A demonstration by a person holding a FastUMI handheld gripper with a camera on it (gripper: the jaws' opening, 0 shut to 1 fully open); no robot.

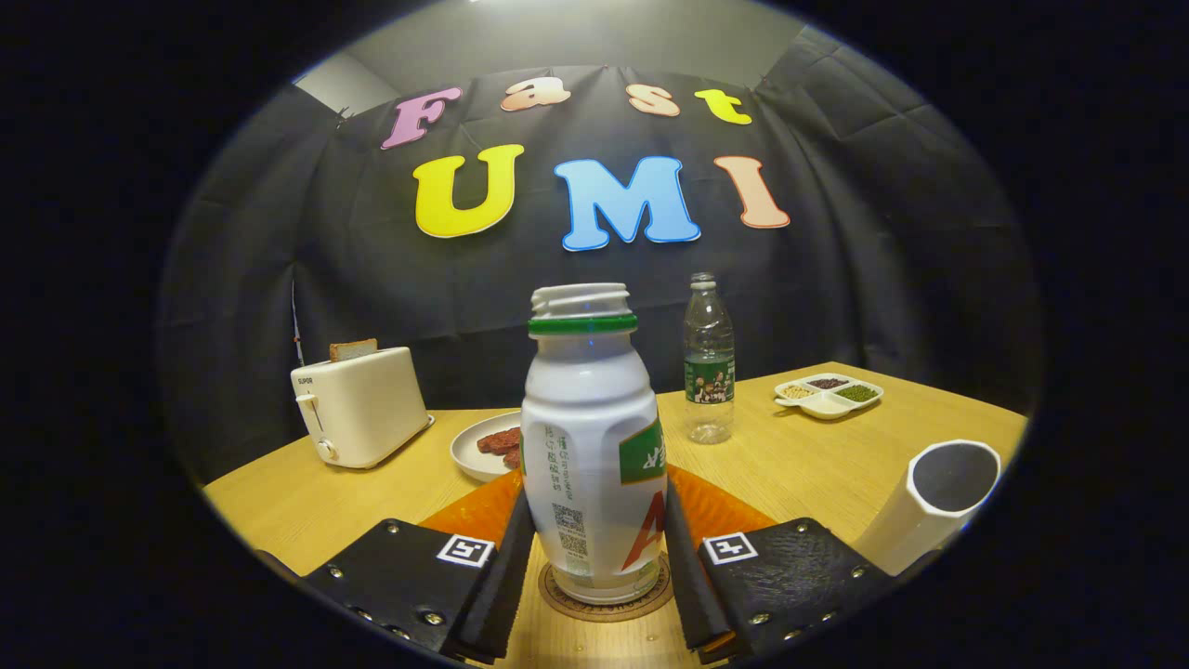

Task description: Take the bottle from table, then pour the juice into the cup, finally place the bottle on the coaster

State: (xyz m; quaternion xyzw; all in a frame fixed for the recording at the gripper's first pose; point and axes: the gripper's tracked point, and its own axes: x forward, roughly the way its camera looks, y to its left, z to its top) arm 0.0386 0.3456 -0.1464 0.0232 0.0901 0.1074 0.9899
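A wooden surface (817,465) carries several things. Near its far left corner stands a cream toaster (358,404) with a slice of bread (353,349) sticking up from its slot. Beside the toaster, toward the middle, sits a white plate (474,446) holding reddish pieces of food (502,441). At the far edge a clear water bottle (709,362) stands upright, uncapped. Toward the far right corner lies a white divided dish (827,394), its compartments holding light, dark and green beans.
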